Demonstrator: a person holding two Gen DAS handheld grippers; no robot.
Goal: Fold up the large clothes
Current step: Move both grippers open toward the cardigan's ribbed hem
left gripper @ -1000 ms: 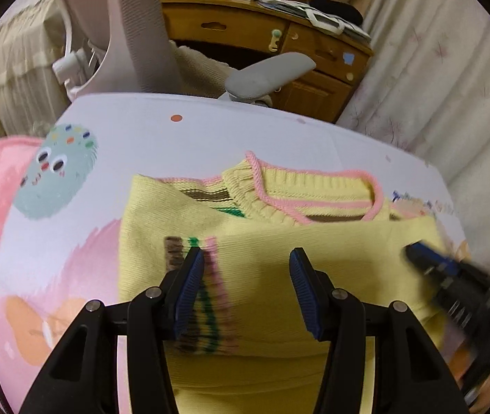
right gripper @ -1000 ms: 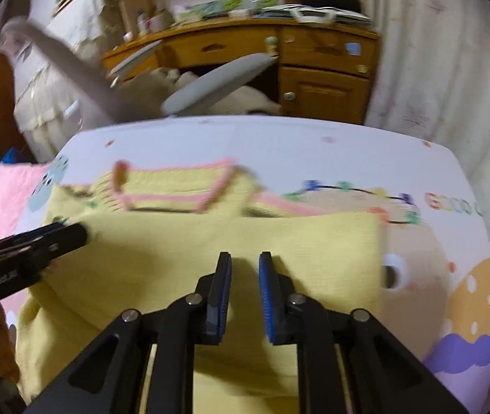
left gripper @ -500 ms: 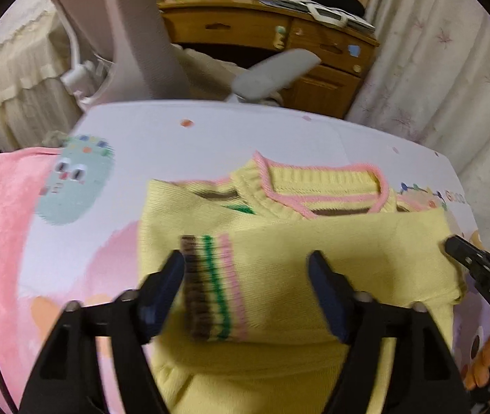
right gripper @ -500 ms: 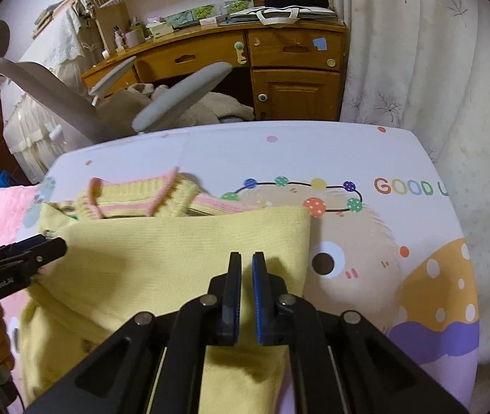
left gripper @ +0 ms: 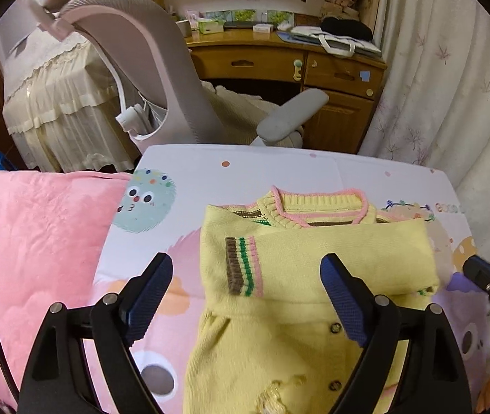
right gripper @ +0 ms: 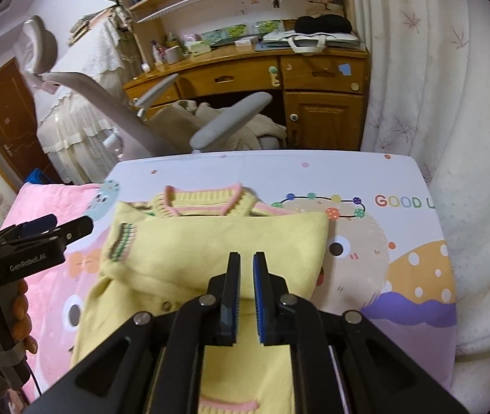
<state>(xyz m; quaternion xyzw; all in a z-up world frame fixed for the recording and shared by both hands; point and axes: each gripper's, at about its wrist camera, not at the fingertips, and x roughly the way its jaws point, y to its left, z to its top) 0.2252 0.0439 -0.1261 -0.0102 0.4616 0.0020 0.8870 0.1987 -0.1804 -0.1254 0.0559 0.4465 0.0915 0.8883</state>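
Note:
A yellow knitted cardigan point(left gripper: 314, 269) with a pink-edged collar lies on the cartoon-print bed sheet point(left gripper: 279, 169). Both sleeves are folded across its chest; a striped cuff point(left gripper: 243, 265) shows at the left. It also shows in the right wrist view point(right gripper: 217, 248). My left gripper point(left gripper: 245, 296) is wide open and empty, raised above the cardigan's left part. My right gripper point(right gripper: 246, 293) has its jaws nearly together with a narrow gap and nothing between them, above the cardigan's middle. The left gripper shows at the left of the right wrist view point(right gripper: 55, 231).
A pink quilt point(left gripper: 34, 241) lies on the bed at the left. A grey office chair point(left gripper: 148, 79) stands past the far edge of the bed, before a wooden desk point(left gripper: 314, 72). White curtains point(left gripper: 452, 79) hang at the right.
Both grippers have pulled back and up from the cardigan. My left gripper has opened wider. The right sleeve now lies folded across the chest.

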